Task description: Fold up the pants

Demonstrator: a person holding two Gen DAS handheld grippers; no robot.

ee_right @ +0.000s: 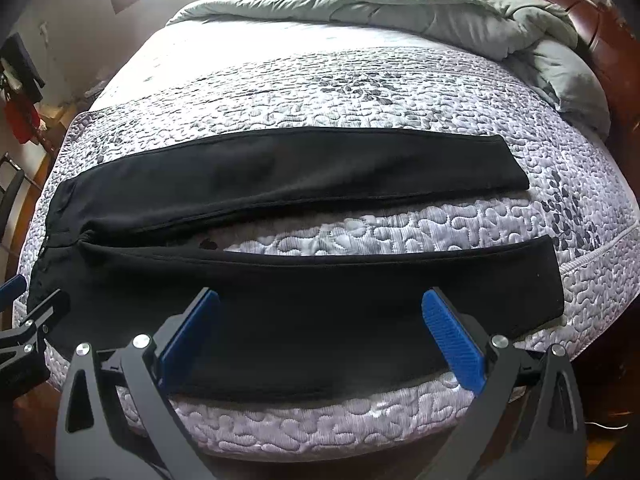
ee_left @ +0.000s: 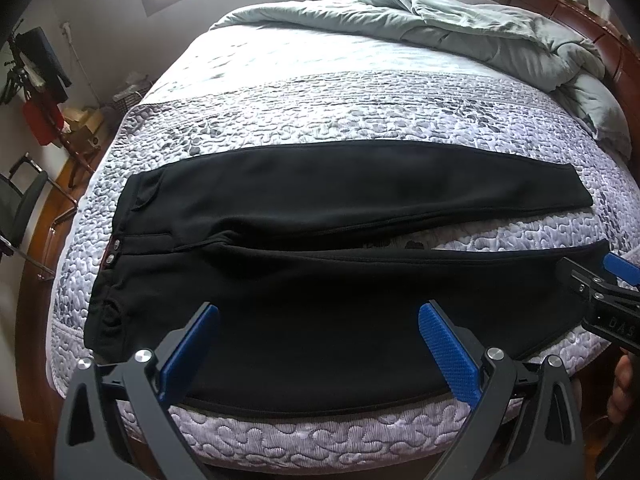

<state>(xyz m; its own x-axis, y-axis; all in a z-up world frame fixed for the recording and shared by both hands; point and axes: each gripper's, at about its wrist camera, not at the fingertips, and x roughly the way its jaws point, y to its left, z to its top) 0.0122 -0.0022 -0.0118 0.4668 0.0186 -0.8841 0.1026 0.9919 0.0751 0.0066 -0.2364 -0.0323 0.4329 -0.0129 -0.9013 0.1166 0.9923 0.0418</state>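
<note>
Black pants [ee_left: 320,216] lie flat across the bed, waistband at the left, two legs running right with a gap of quilt between them. They also show in the right wrist view [ee_right: 304,280]. My left gripper [ee_left: 318,312] is open, hovering over the near leg close to the waist end. My right gripper [ee_right: 320,300] is open over the near leg further right, toward the cuff. Each gripper shows at the edge of the other's view: the right gripper [ee_left: 600,292], the left gripper [ee_right: 28,320].
The bed has a grey-white quilted cover [ee_left: 320,100]. A crumpled grey-green duvet [ee_left: 460,28] lies at the far right by the wooden headboard [ee_left: 600,32]. A chair [ee_left: 24,208] and clutter stand on the floor at left.
</note>
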